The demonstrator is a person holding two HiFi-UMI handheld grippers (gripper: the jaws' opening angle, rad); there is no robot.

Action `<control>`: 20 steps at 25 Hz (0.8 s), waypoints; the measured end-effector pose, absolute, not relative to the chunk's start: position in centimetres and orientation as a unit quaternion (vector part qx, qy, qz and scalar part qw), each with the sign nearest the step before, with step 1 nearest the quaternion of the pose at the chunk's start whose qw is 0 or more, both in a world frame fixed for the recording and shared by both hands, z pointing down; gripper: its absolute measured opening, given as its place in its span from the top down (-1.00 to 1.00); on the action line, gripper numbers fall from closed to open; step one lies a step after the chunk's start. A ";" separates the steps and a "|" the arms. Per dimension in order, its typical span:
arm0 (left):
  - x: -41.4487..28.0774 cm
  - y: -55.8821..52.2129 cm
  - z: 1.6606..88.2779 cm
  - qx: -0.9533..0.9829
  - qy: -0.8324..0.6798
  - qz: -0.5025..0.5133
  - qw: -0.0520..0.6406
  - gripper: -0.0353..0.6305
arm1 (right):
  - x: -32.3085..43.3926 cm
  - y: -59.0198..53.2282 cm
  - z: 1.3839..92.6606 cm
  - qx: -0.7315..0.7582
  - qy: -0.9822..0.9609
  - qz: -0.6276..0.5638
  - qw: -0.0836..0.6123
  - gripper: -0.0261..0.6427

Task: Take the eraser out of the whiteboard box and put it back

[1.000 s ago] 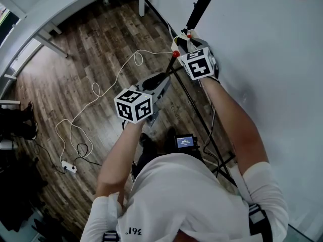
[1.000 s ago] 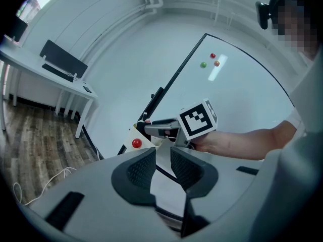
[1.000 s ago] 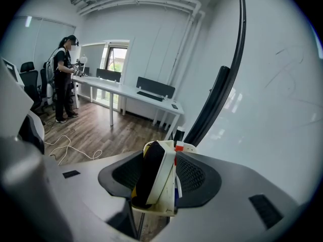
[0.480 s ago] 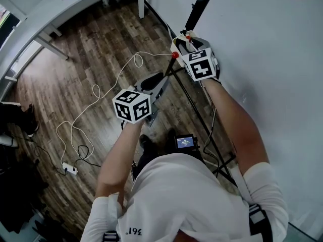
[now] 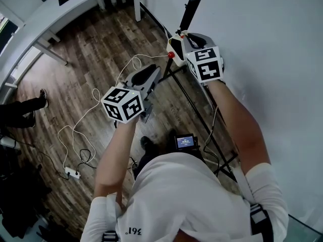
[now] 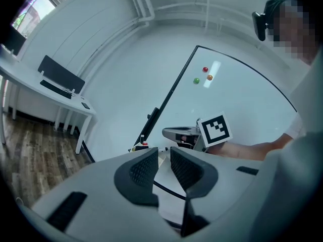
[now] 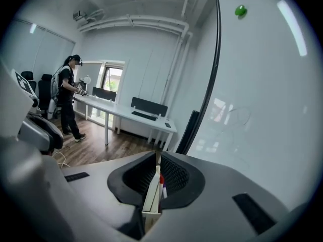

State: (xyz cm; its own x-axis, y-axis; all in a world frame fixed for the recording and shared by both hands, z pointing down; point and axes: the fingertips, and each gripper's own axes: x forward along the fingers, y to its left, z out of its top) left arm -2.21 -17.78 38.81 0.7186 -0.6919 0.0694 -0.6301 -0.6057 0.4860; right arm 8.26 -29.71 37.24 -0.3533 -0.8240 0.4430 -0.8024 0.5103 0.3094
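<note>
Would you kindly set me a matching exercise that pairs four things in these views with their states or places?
Things:
1. left tool
2. right tool
3. white cable
4. green magnet

States or places:
A. stuck on the whiteboard
B. jaws apart, nothing between them
C. jaws closed on a thin pale piece
D. lying in loops on the wood floor

Pairs: 1-B; 2-C (its jaws have just been closing); 3-D; 4-A.

Wood floor [image 5: 86, 44] w/ white cable [image 5: 94, 94], power strip [image 5: 71, 174]; desk [image 5: 60, 4] stands on it.
</note>
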 end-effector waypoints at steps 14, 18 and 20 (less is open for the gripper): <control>-2.9 -14.9 35.7 0.901 -0.363 -0.070 0.227 0.65 | 10.5 -23.5 32.1 0.500 -0.843 0.014 0.196 0.79; -2.9 -13.6 34.9 0.903 -0.359 -0.078 0.222 0.65 | 11.1 -21.2 31.7 0.498 -0.847 0.019 0.186 0.79; -3.0 -13.0 34.7 0.903 -0.359 -0.084 0.223 0.65 | 11.4 -20.2 31.6 0.499 -0.848 0.021 0.179 0.79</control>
